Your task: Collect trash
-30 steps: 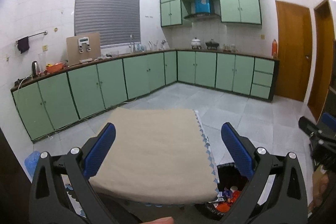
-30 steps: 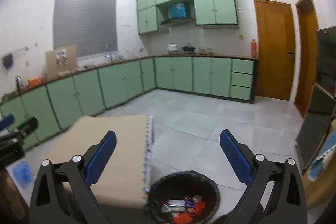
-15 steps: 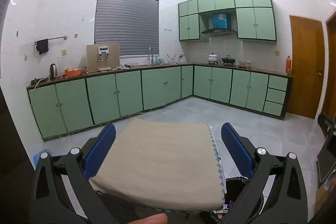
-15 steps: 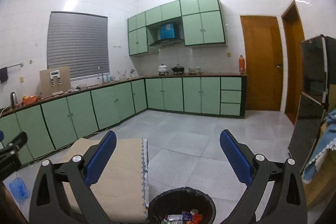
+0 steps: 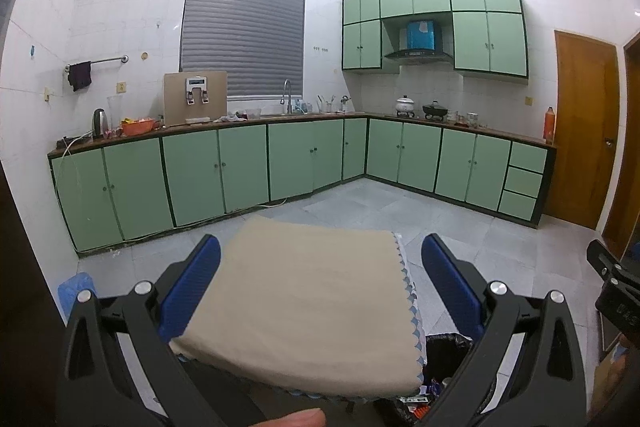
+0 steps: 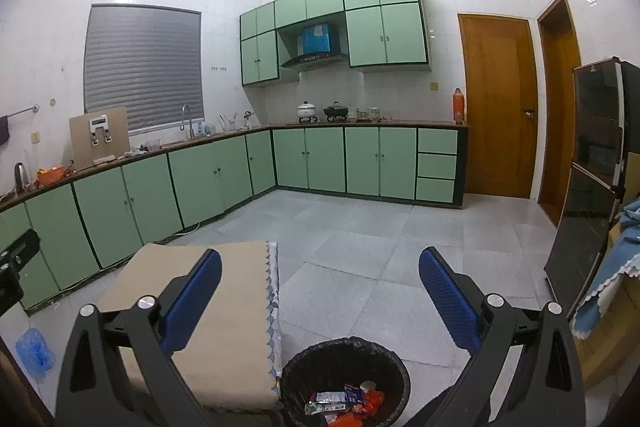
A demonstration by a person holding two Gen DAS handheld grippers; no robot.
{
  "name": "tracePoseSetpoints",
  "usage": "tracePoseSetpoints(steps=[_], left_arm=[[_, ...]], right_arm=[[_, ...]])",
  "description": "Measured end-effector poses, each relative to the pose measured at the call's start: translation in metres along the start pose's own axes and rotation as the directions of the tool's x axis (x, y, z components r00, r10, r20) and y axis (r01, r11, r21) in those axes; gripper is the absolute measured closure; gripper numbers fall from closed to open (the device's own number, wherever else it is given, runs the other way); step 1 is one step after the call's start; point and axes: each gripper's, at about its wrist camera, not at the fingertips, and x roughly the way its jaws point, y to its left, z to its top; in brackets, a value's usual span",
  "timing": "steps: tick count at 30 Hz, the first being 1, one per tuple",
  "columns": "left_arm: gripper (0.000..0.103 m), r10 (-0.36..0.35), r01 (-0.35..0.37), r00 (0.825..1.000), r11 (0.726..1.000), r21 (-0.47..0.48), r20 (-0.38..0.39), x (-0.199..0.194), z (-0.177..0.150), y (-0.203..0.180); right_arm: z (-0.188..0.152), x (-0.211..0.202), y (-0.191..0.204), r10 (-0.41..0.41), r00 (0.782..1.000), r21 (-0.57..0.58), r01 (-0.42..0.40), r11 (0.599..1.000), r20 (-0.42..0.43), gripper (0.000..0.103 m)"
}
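Note:
A black trash bin [image 6: 344,351] lined with a black bag stands on the floor right of a small table; wrappers and orange scraps [image 6: 346,401] lie inside. In the left wrist view only part of the bin [image 5: 448,343] shows past the table's right edge. My left gripper [image 5: 320,283] is open and empty, held above the beige tablecloth [image 5: 304,303]. My right gripper [image 6: 320,287] is open and empty, held above the bin and the table's right edge [image 6: 272,307].
Green cabinets [image 5: 240,167] line the far walls under a cluttered counter. Grey tiled floor [image 6: 360,235] lies between. A blue plastic bag [image 6: 34,353] lies on the floor at left. A dark appliance [image 6: 592,179] and blue cloth [image 6: 612,279] stand at right. Wooden doors [image 6: 496,107] are behind.
Both grippers have tilted upward, so the room sits lower in view, then dipped slightly. The bin shows less than a second ago. Both stay open and empty.

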Motion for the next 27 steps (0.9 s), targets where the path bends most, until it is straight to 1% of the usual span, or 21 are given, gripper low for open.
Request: tracePoseSetpoints(steps=[3,10,14,27], left_arm=[[0.005,-0.002,0.002,1.0,1.0,0.004,0.0,0.001,-0.002,0.004],[0.006,-0.028,0.028,1.0,1.0,0.011,0.001,0.002,-0.007,0.004],[0.006,-0.041,0.041,0.999,0.999,0.012,0.003,0.002,-0.008,0.005],[0.006,-0.051,0.051,0.999,0.999,0.016,-0.005,0.003,-0.013,0.009]], right_arm=[[0.0,0.003,0.0,-0.014,1.0,0.001,0.014,1.0,-0.008,0.006],[0.0,0.007,-0.003,-0.082,0.996,0.014,0.082,0.997,-0.034,0.006],[0.002,0.005,-0.007,-0.092,0.995,0.023,0.093,0.995,-0.03,0.006],[-0.001,0.009,-0.014,-0.101,0.994,0.029,0.102,0.994,-0.03,0.006]])
